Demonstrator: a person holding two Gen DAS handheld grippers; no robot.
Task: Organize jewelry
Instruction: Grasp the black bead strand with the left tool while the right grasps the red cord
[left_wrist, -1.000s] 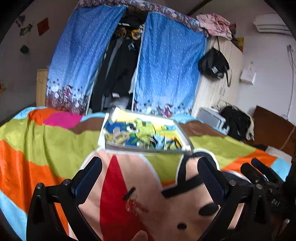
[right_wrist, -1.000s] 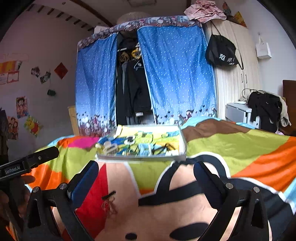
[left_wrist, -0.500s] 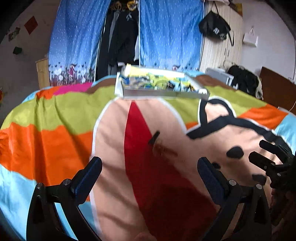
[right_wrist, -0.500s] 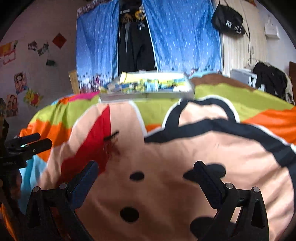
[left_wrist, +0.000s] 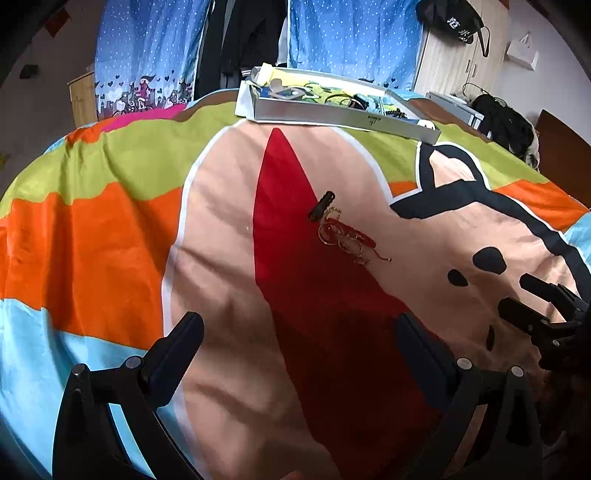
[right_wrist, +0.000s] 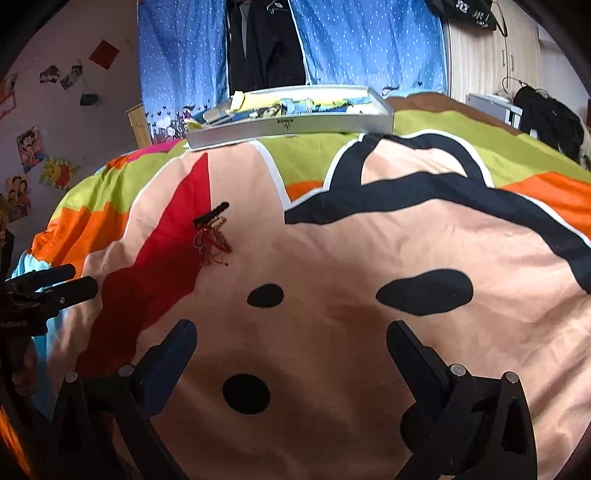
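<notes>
A small heap of jewelry (left_wrist: 345, 236) lies on the red patch of the bedspread: gold rings and chains tangled with a red cord, plus a black hair clip (left_wrist: 322, 206) at its far end. The right wrist view shows the same jewelry heap (right_wrist: 212, 240) and clip (right_wrist: 211, 216) to the left. A shallow white tray (left_wrist: 332, 116) holding assorted pieces sits at the far side of the bed, also in the right view as the tray (right_wrist: 291, 123). My left gripper (left_wrist: 303, 341) hangs open short of the heap. My right gripper (right_wrist: 291, 341) is open over the peach fabric, empty.
The bed carries a bright cartoon bedspread (left_wrist: 110, 221). Blue curtains (left_wrist: 351, 33) with dark clothes between them hang behind the tray. A wooden wardrobe (right_wrist: 491, 62) stands at the right, a dark bag (left_wrist: 506, 122) on a low cabinet beside it. The right gripper's tips (left_wrist: 535, 310) show at the left view's edge.
Both cameras have tilted down and closed in on the bedspread. The jewelry heap and clip now sit higher and larger in view. Both grippers stay open.
</notes>
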